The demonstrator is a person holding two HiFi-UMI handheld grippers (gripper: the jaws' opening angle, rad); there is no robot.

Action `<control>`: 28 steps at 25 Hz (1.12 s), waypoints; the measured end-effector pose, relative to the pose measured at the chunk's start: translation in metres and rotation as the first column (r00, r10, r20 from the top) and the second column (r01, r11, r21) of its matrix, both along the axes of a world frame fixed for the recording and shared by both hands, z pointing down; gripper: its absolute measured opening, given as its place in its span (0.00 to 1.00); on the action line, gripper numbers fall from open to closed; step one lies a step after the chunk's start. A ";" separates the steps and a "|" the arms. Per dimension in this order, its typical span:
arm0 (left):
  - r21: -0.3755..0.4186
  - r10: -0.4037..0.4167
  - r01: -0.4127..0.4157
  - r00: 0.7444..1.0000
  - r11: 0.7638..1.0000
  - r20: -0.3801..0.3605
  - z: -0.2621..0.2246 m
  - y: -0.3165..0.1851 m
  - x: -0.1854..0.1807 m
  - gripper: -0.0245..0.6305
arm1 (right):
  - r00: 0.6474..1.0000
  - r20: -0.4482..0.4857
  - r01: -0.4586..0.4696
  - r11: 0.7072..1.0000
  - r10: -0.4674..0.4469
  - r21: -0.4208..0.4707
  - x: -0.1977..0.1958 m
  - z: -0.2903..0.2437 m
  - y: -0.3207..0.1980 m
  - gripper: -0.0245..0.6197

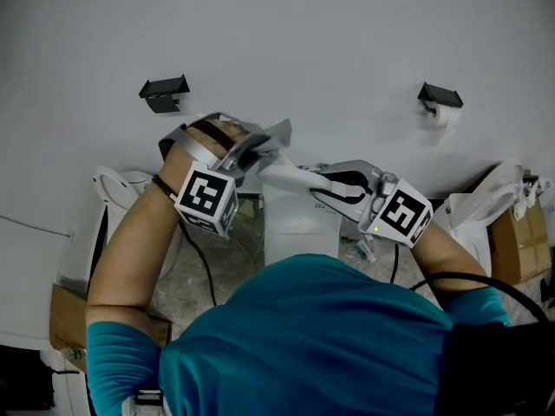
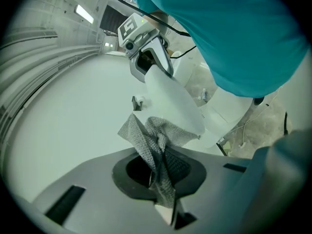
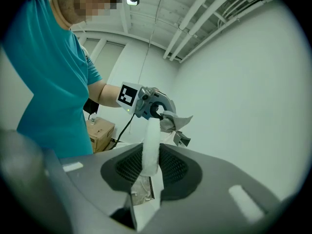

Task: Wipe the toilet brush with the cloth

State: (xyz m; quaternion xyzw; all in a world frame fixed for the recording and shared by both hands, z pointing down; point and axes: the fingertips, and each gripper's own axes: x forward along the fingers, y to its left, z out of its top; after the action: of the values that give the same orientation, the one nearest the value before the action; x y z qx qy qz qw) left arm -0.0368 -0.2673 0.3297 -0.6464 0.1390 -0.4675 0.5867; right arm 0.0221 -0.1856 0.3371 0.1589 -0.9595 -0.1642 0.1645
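My left gripper [image 1: 251, 154] is shut on a grey woven cloth [image 1: 270, 135], which bunches between its pads in the left gripper view [image 2: 157, 152]. A white toilet brush handle [image 1: 293, 177] runs level from my right gripper [image 1: 336, 183] toward the cloth. The right gripper [image 3: 146, 182] is shut on that handle [image 3: 150, 147], which points away to the left gripper [image 3: 155, 107] and the cloth [image 3: 174, 123]. In the left gripper view the handle [image 2: 171, 99] reaches the cloth's upper edge. The brush head is hidden.
A white toilet tank [image 1: 299, 225] stands below the grippers against a plain white wall. The wall carries a black bracket [image 1: 165, 94] and a toilet paper holder [image 1: 440, 102]. A white bag [image 1: 473, 211] and a cardboard box [image 1: 520, 243] are on the right.
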 end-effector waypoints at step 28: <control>0.085 -0.178 0.179 0.984 0.980 -0.026 -0.004 -0.034 -0.056 0.09 | 0.997 0.040 0.068 0.998 -0.069 0.017 0.013 -0.006 0.016 0.17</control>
State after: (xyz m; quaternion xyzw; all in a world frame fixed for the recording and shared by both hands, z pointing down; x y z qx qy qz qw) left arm -0.0925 -0.3011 0.3254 -0.6094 0.2218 -0.5059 0.5687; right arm 0.0349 -0.1699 0.3312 0.1305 -0.9662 -0.1742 0.1379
